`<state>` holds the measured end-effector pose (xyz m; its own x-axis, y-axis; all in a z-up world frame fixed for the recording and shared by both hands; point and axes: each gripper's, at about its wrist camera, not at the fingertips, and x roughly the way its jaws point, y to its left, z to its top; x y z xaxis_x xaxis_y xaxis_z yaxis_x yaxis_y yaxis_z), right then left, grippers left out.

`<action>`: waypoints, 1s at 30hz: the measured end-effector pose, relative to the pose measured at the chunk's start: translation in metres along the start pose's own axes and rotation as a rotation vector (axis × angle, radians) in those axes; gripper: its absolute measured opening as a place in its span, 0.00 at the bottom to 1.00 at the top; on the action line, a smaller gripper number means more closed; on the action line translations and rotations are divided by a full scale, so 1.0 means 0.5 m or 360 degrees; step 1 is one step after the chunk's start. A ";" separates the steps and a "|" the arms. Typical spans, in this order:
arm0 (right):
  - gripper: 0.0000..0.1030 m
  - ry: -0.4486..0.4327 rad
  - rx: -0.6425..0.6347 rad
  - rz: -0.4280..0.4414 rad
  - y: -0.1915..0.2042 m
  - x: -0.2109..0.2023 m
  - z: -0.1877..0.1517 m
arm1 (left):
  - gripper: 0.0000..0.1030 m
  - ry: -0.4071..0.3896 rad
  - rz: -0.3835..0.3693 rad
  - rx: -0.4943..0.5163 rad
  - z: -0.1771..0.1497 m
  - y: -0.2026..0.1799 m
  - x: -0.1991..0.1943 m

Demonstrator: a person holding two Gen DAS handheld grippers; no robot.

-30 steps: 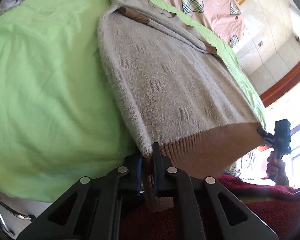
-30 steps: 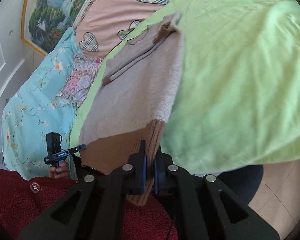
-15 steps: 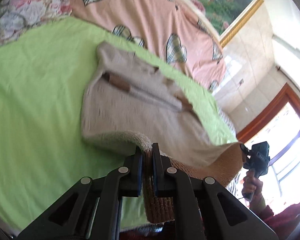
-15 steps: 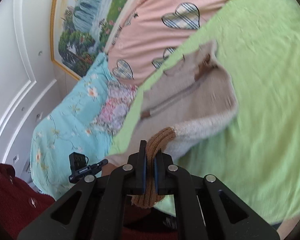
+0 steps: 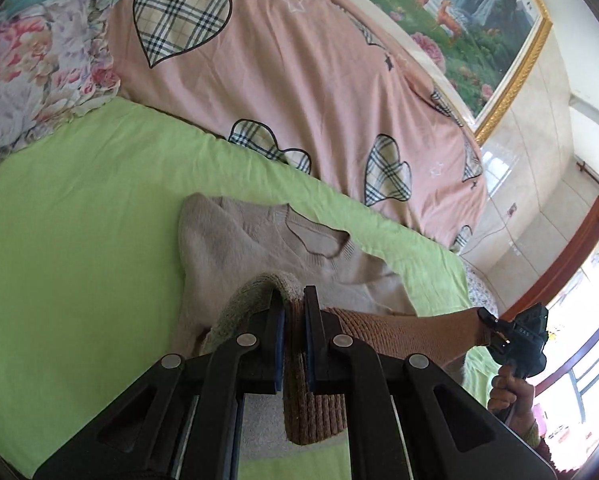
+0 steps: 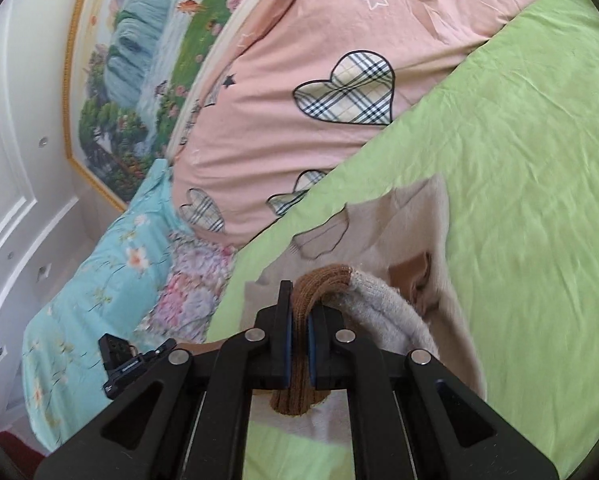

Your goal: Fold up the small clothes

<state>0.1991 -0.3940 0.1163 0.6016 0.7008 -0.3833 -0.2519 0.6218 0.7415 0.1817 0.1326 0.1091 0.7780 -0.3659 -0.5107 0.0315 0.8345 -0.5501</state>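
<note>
**Both tongs pinch the jumper's brown hem above the green sheet**

Left tongs point(image 5: 293, 312), seen from the left wrist, are pressed together on the ribbed brown hem point(image 5: 315, 412) of a beige jumper point(image 5: 235, 248). The hem hangs down between the fingers, and a fold of beige knit arches over the left finger. The jumper's neck end lies flat on the green sheet point(image 5: 79, 208), collar toward the pink quilt point(image 5: 291, 76) with checked hearts. At the right edge, the right tongs point(image 5: 487, 320) grip the hem's other corner, so the brown band stretches between them.

From the right wrist, the right tongs point(image 6: 298, 312) are likewise clamped on the brown hem, which bunches between the fingers. Beige knit curls off to the right. The left tongs point(image 6: 167, 346) show low on the left, before a blue floral cover point(image 6: 99, 280).
</note>
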 end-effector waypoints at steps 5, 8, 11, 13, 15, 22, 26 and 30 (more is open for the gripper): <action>0.07 -0.0008 0.0028 -0.0036 -0.031 0.083 0.067 | 0.06 0.0016 0.0061 -0.0055 0.055 0.034 0.086; 0.07 0.0024 0.0053 -0.0071 -0.055 0.138 0.093 | 0.06 0.0044 0.0121 -0.0092 0.074 0.062 0.140; 0.07 0.0069 0.0075 -0.0106 -0.082 0.183 0.102 | 0.06 0.0102 0.0177 -0.0141 0.075 0.096 0.194; 0.07 0.0109 0.0067 -0.0162 -0.100 0.211 0.101 | 0.06 0.0146 0.0221 -0.0165 0.067 0.119 0.230; 0.07 0.0153 0.0062 -0.0217 -0.114 0.236 0.096 | 0.06 0.0177 0.0255 -0.0180 0.057 0.134 0.255; 0.36 0.0153 0.0037 -0.0388 -0.125 0.210 0.073 | 0.19 0.0270 0.0249 -0.0147 0.021 0.129 0.240; 0.43 0.0086 -0.0126 -0.0346 -0.068 0.138 0.046 | 0.34 0.0340 0.0122 0.0085 -0.044 0.038 0.182; 0.43 0.0454 -0.0341 -0.0167 0.011 0.196 -0.022 | 0.38 0.0581 0.0004 0.0321 -0.124 -0.061 0.238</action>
<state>0.2485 -0.3179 0.0769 0.4046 0.6796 -0.6119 -0.3710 0.7336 0.5694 0.2344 0.0379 0.0239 0.5060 -0.4555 -0.7325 0.1803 0.8863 -0.4265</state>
